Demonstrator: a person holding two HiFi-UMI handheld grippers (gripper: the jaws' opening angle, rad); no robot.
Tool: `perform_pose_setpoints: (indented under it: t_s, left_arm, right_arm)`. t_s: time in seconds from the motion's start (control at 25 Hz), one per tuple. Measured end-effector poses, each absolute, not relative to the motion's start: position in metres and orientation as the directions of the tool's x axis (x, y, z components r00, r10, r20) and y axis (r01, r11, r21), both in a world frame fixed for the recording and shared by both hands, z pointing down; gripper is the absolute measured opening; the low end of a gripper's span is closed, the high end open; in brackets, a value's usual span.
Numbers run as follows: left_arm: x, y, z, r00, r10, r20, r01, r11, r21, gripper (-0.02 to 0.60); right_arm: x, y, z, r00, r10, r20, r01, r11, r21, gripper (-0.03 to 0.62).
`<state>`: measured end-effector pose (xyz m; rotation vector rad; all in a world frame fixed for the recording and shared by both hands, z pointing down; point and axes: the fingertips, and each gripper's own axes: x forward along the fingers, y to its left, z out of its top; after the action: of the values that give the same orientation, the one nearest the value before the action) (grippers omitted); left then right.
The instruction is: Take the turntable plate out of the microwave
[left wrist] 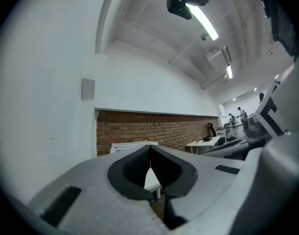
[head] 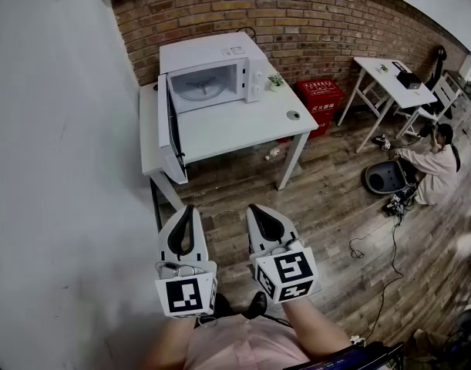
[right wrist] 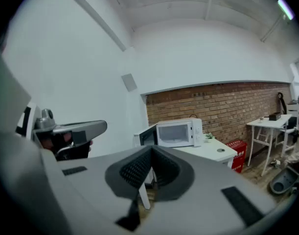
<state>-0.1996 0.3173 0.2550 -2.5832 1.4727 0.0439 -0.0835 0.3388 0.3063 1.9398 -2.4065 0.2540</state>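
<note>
A white microwave (head: 213, 71) stands on a white table (head: 243, 123) against the brick wall, its door (head: 169, 129) swung wide open to the left. The round glass turntable plate (head: 200, 89) lies inside the cavity. My left gripper (head: 186, 209) and right gripper (head: 254, 209) hover side by side over the wooden floor, well short of the table, both shut and empty. In the right gripper view the microwave (right wrist: 176, 132) shows far ahead past my right gripper (right wrist: 150, 149). In the left gripper view my left gripper (left wrist: 149, 148) points at the wall and ceiling.
A small potted plant (head: 275, 81) and a small round object (head: 294, 115) sit on the table. Red boxes (head: 320, 99) stand by the wall. A second white table (head: 391, 83) is at the right, where a person (head: 432, 168) sits on the floor amid cables.
</note>
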Motion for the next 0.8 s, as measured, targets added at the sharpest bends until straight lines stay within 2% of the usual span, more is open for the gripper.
perform_pose_setpoints:
  t_s: [0.36,0.4,0.44,0.48,0.8]
  left_arm:
    - [-0.197,0.32,0.26,0.512,-0.854,-0.092,-0.857,-0.5,-0.125,0.008]
    - [-0.195,0.321,0.26,0.514,-0.852,-0.094,-0.856,-0.503,-0.121,0.034]
    - [-0.193,0.322,0.26,0.519,-0.85,-0.093,-0.853,-0.508,-0.117,0.117]
    - [-0.191,0.323,0.26,0.525,-0.846,-0.091,-0.85,-0.514,-0.114,0.149]
    - [-0.167,0.328,0.266,0.52,-0.85,-0.079,-0.851,-0.508,-0.13,0.137]
  right_arm:
    - [-0.076,0.342,0.307,-0.202,-0.972,0.116,-0.975,0.189,-0.116,0.006]
    - [-0.075,0.342,0.306,-0.207,-0.972,0.112,-0.973,0.193,-0.124,0.023]
    - [-0.073,0.341,0.305,-0.214,-0.97,0.112,-0.971,0.199,-0.135,0.147]
    - [-0.072,0.341,0.306,-0.218,-0.969,0.113,-0.969,0.201,-0.143,0.164]
    - [-0.044,0.345,0.312,-0.21,-0.971,0.116,-0.971,0.194,-0.137,0.143]
